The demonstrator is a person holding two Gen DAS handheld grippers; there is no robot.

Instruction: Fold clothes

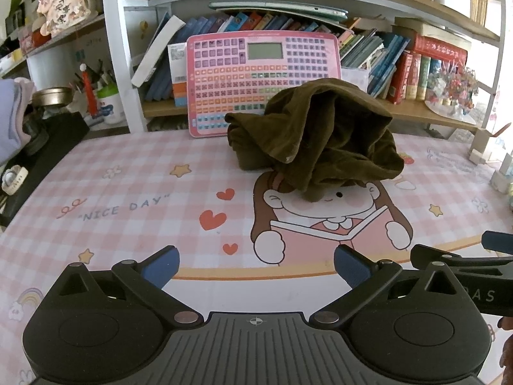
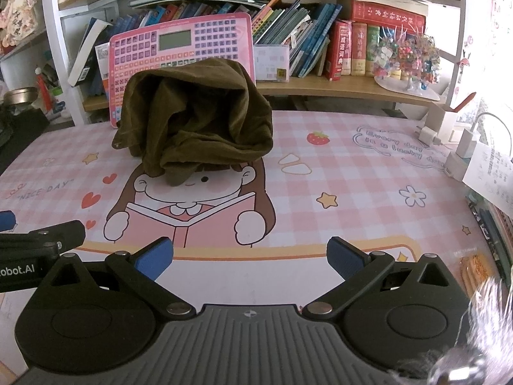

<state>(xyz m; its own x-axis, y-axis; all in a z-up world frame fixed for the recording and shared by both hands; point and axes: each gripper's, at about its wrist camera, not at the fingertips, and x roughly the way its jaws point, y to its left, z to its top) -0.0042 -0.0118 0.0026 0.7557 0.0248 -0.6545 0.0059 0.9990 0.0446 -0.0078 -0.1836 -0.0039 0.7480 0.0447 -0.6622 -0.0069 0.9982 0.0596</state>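
Two grippers wait side by side over the near edge of the surface (image 2: 368, 173), both with fingers spread apart and nothing between them: the left gripper (image 1: 256, 266) and the right gripper (image 2: 250, 256). Folding has not yet begun, by the look of it. The garment (image 1: 317, 134), a dark olive-brown piece of soft knit cloth, sits in a crumpled heap toward the far edge, just in front of a pink toy keyboard (image 1: 263, 73) leaning against the bookshelf (image 2: 320, 86). Its near hem droops onto the cartoon girl printed on the pink checked mat. A good start would be to reach well forward, find two distinct corners or a hem, pinch a single layer with each gripper, then draw the cloth toward the near edge and spread it flat before any fold. Grabbing the bunched middle would likely only drag the lump.
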